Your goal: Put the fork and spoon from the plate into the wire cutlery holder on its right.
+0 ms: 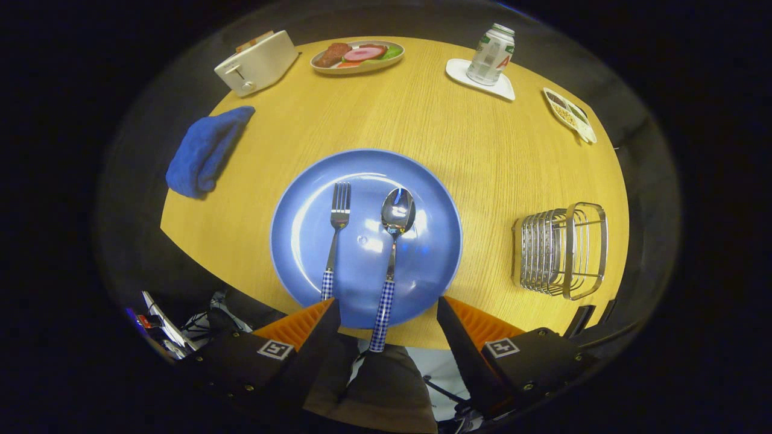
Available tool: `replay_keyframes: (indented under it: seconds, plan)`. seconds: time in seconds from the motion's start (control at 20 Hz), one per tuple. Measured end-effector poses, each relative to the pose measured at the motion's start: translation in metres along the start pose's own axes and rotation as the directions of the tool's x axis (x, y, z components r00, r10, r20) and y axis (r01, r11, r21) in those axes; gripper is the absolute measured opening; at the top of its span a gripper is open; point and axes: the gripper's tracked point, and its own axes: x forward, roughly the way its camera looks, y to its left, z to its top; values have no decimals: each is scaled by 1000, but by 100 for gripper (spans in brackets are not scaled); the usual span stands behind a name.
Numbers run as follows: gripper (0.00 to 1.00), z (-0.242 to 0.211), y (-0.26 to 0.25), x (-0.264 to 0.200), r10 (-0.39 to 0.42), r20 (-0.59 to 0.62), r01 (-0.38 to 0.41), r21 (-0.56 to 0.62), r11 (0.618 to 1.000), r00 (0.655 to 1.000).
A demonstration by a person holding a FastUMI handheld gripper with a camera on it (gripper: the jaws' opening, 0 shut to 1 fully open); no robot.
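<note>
One fork and one spoon lie side by side on the single blue plate just ahead of my gripper, fork on the left, their checked handles pointing back at me, the spoon's handle reaching over the plate's near rim into the gap between my fingers. My gripper is wide open and holds nothing, and the one wire cutlery holder stands on the wooden counter to the plate's right, apart from it. Beyond lie one blue cloth, one toaster, one dish of food, one can on a white coaster, and one small divided tray.
</note>
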Motion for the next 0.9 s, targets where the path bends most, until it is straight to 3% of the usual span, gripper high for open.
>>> replay_keyframes:
  seconds: [0.1, 0.25, 0.5, 0.6, 0.85, 0.9]
  plan:
    - [99, -1, -1, 7, 0, -67, -1, -11, 1000, 998]
    - [79, -12, 0, 12, -22, -188, 15, -42, 999, 982]
    - [77, -12, 5, 23, -12, -244, 2, -41, 999, 970]
    - [21, -12, 5, 29, -11, -256, 3, -30, 1000, 967]
    - [21, -7, 6, 38, 3, -267, -6, -9, 1000, 964]
    - [9, -9, 5, 45, 5, -276, -10, -18, 1000, 961]
